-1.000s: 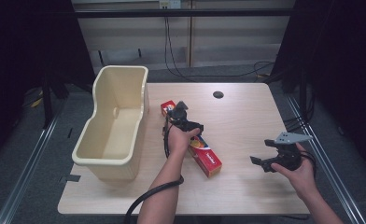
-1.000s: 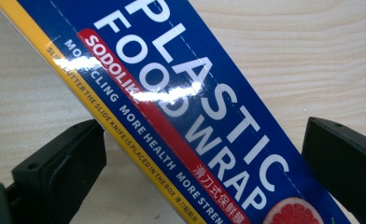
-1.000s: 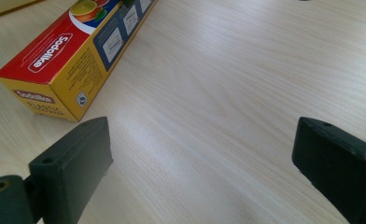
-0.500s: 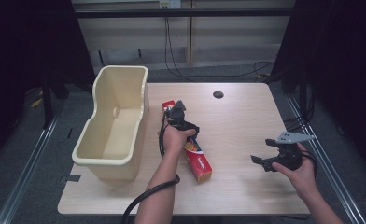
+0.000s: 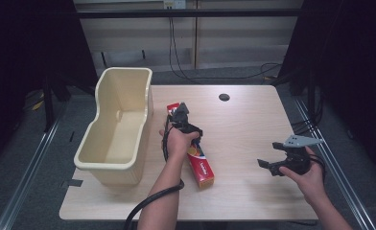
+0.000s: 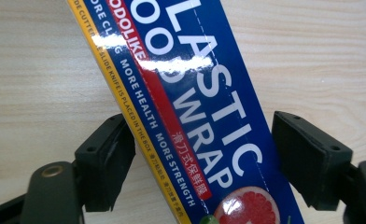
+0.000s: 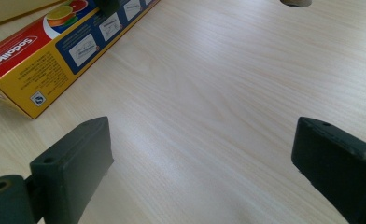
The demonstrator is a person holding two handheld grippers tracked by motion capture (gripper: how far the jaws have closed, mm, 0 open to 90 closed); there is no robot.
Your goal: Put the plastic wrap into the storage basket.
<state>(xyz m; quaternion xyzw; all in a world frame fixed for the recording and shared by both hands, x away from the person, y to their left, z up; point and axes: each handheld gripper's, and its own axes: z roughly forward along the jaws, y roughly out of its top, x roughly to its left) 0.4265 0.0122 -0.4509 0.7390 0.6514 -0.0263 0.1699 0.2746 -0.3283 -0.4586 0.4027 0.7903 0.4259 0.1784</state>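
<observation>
**Plastic wrap box on the table, left tongs closing in around it**

The plastic wrap box (image 5: 198, 158) is lying flat on the wooden table (image 5: 253, 124), a bit left of the middle, running from near the far end of the cream tub (image 5: 116, 127) back toward the person's side. It's a long, thin carton, blue and red on top with a yellow edge, and the near end sticks out past the hand. It sits just beside the tub, not touching it as far as I can tell.

The left gripper (image 5: 181, 115) is right over the far half of the box, pointing down at it. In the left gripper view (image 6: 202, 154) you can read "PLASTIC FOOD WRAP" up close, with the box lying slantwise between the two black jaws. The jaws have just been closing with the box between them. The left jaw looks to be right at the yellow edge, but there's a sliver of table showing between the right jaw and the blue side, so it's not a proper clamp yet: apart, straddling the box.

The right gripper (image 5: 272, 165) is well off to the right near the table's front edge, held low in the right hand (image 5: 308, 175). Its own view (image 7: 202, 154) shows the jaws wide apart with bare wood between them, the box's near end up in the left corner, and the cable hole (image 5: 224, 97) at the top.
</observation>
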